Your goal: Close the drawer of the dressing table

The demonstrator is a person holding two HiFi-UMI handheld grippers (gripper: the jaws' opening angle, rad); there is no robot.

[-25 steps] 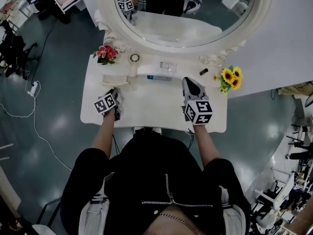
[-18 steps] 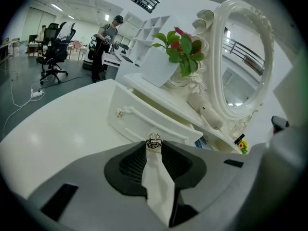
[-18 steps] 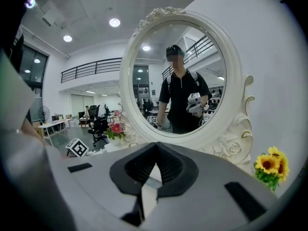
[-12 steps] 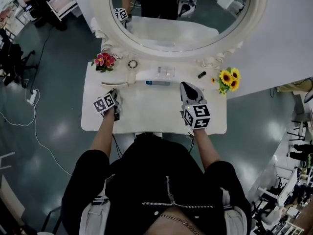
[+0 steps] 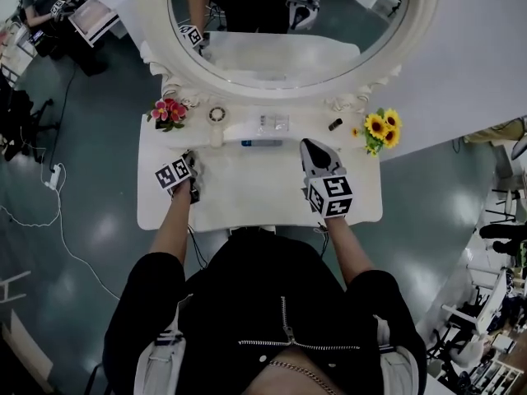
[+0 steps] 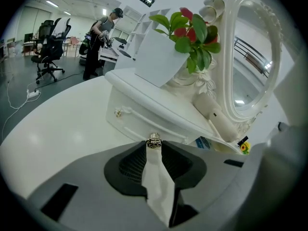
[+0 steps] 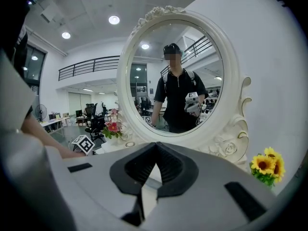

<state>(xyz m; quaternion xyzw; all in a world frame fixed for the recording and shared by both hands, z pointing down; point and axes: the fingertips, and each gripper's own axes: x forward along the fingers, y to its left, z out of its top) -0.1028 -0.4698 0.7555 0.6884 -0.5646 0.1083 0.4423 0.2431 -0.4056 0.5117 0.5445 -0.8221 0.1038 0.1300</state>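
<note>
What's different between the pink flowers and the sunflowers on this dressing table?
The pink flowers are pink and red; the sunflowers are yellow with dark centres. The pink flowers stand left of the mirror, the sunflowers right of it. Both sit at the back corners of the dressing table.

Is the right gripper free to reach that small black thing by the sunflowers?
Probably yes: the right gripper is empty, and only bare tabletop shows between it and the small black thing nearby.
</note>
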